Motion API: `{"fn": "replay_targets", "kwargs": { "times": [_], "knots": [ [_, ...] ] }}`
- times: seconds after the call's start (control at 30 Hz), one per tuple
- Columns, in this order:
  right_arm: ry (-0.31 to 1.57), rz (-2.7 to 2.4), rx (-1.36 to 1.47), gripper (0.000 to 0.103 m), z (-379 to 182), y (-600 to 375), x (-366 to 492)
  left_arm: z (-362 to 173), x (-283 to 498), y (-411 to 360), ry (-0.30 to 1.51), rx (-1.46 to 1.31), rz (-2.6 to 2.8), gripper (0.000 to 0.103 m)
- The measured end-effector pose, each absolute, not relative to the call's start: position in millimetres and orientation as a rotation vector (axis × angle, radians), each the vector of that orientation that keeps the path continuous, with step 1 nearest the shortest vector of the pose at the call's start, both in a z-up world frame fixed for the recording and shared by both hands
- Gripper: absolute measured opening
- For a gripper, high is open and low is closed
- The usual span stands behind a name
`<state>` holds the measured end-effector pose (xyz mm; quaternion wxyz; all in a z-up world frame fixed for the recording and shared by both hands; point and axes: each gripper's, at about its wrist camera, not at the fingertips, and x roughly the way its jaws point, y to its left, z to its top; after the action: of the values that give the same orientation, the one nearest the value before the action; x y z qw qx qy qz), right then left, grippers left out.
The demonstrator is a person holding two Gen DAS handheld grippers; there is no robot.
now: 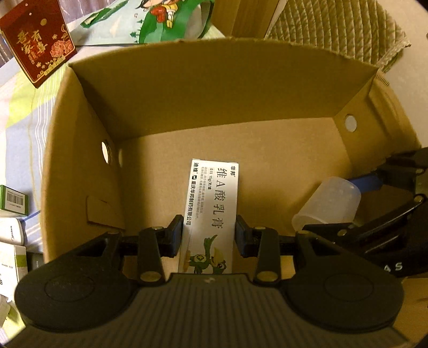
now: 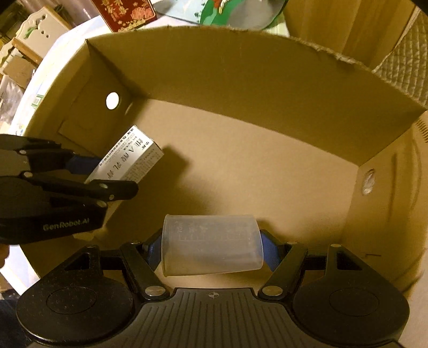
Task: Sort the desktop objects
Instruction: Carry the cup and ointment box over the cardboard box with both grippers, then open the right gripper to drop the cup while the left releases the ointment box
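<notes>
Your left gripper (image 1: pixel 209 235) clamps the ointment carton (image 1: pixel 211 208), your right gripper (image 2: pixel 211 249) the translucent measuring cup (image 2: pixel 211 243); both hang inside the bare cardboard box (image 1: pixel 214 88), unreleased; more packets wait outside.

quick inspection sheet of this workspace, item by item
surface: pale patterned cloth under an open cardboard box
job's things: white ointment carton and translucent measuring cup, both held inside the box
clutter: red gift box, green cartoon bag, small packets outside the box
grippers: left gripper shut on the carton; right gripper shut on the cup
cables: nothing seen
surroundings: woven mat, stacked cardboard
</notes>
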<state>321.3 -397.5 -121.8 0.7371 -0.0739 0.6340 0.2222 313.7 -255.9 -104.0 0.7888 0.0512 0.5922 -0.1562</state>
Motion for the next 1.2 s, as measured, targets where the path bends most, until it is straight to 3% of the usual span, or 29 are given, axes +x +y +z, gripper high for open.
{"fn": "replay_targets", "kwargs": {
  "times": [0.4,0.47,0.5,1.2],
  "knots": [
    [1.470,0.479,-0.135,0.072,-126,-399,324,-105,314,-250,1.285,0.127,-0.314,0.034],
    [1.482,0.479,-0.105,0.092,-123,-399,324,-104,314,-249,1.284,0.123,-0.315,0.036],
    [1.484,0.480,-0.089,0.094,-121,-399,323,-104,314,-249,1.284,0.121,-0.313,0.037],
    [1.477,0.451,-0.006,0.094,-114,-406,310,-92,303,-246,1.247,0.143,-0.323,0.045]
  ]
}}
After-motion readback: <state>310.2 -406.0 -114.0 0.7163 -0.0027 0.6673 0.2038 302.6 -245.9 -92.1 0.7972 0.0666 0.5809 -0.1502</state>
